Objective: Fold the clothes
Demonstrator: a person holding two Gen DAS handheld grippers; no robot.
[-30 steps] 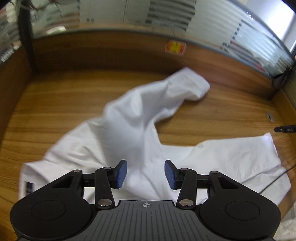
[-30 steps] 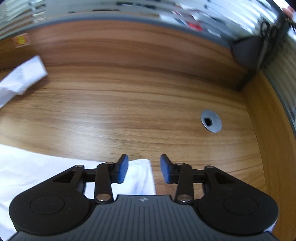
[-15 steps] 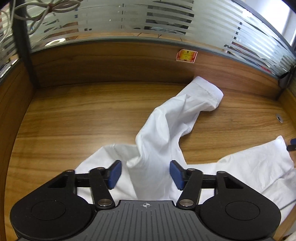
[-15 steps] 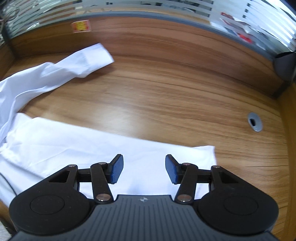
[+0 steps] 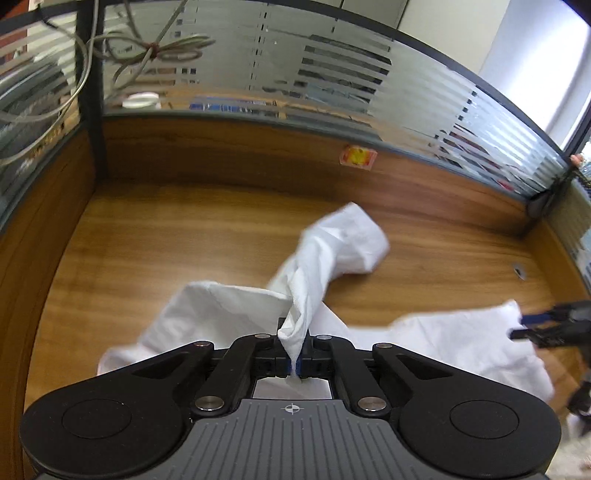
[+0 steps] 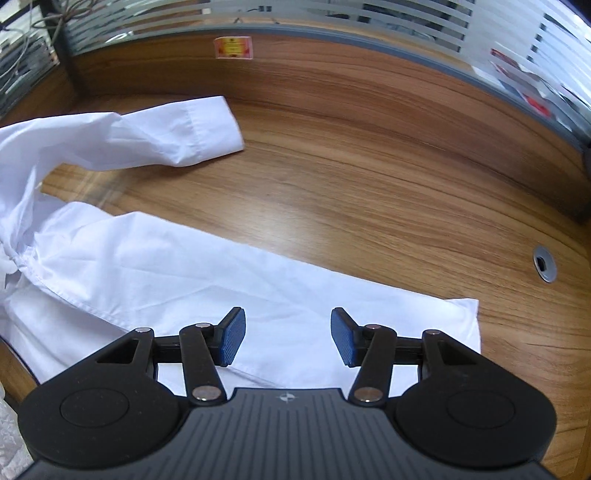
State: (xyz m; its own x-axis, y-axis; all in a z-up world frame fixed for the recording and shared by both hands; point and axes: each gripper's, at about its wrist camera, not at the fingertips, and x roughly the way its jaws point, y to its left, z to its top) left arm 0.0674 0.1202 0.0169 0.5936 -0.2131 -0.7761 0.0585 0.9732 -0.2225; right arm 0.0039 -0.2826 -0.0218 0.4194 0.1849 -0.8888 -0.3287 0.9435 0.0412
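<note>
Shirt [image 5: 236, 314] pinched between left gripper [image 5: 294, 363] fingers [image 5: 300, 363]

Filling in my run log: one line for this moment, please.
left gripper: shut on shirt | right gripper: open above shirt | desk: shirt unfolded

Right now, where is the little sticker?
The sticker is on the wooden back wall, just under the striped glass, above the shirt's sleeve cuff in the right wrist view.

Both wrist-mounted, low and close, looking forward across the brown wood-grain desk [image 5: 192, 236] toward its frosted striped glass partition [image 6: 332, 14]; sharing the crumpled white shirt [image 5: 332, 251].
</note>
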